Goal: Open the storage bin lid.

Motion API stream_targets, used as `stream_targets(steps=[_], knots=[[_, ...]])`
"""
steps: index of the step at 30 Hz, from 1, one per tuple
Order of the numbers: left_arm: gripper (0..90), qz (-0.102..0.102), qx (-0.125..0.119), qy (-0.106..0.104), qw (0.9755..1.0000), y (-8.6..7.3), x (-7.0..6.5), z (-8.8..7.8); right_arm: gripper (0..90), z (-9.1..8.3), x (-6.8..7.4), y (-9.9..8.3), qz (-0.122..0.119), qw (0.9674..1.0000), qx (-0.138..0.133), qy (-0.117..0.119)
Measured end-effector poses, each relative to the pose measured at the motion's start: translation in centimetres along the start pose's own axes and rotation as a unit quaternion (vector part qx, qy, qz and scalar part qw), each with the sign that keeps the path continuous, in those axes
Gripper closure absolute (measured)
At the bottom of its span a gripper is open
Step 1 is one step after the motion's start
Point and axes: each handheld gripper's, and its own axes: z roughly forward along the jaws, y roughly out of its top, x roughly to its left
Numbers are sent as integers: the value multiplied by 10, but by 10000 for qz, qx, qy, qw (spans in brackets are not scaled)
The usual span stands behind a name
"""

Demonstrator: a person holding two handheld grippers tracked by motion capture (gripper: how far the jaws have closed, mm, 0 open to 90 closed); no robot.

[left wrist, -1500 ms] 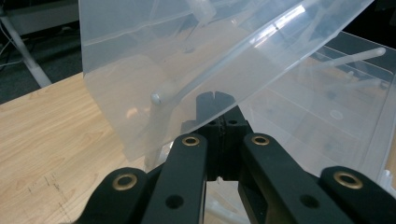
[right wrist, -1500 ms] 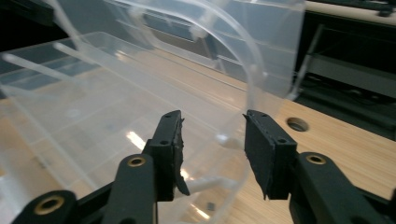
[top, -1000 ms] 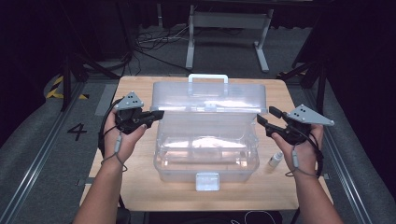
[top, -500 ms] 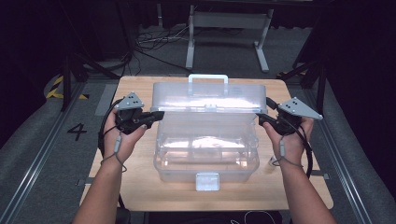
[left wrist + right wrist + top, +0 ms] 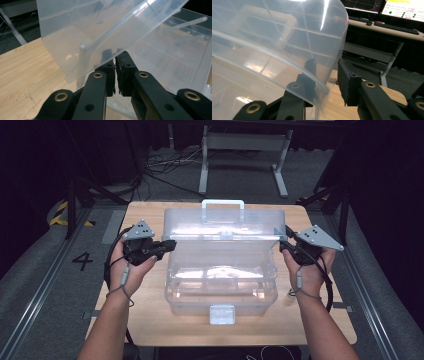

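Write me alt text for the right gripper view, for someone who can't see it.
The right gripper straddles the corner edge of a clear plastic box lid, one jaw behind the plastic and one outside; the jaws have just been closing but a gap remains. Behind are a wooden table, a desk and lit monitors.

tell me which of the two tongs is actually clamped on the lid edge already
The left tongs: their pads pinch the edge of the clear lid. The right tongs have been closing but still stand apart, the lid's edge between them.
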Motion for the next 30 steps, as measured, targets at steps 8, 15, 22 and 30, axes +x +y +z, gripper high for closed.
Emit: stream_targets(steps=[8, 15, 22, 30], knots=[[834, 114, 93, 47, 9999, -3, -2, -11, 705, 2, -3, 5, 83, 9999, 105, 28], [838, 144, 215, 81, 9996, -11, -3, -22, 724, 3, -5, 14, 77, 10000, 19, -23], [838, 50, 323, 143, 9994, -19, -3, -31, 749, 9, -8, 20, 69, 9999, 80, -66], [817, 44, 561, 115, 9983, -26, -4, -37, 751, 17, -16, 27, 164, 9996, 243, 43]])
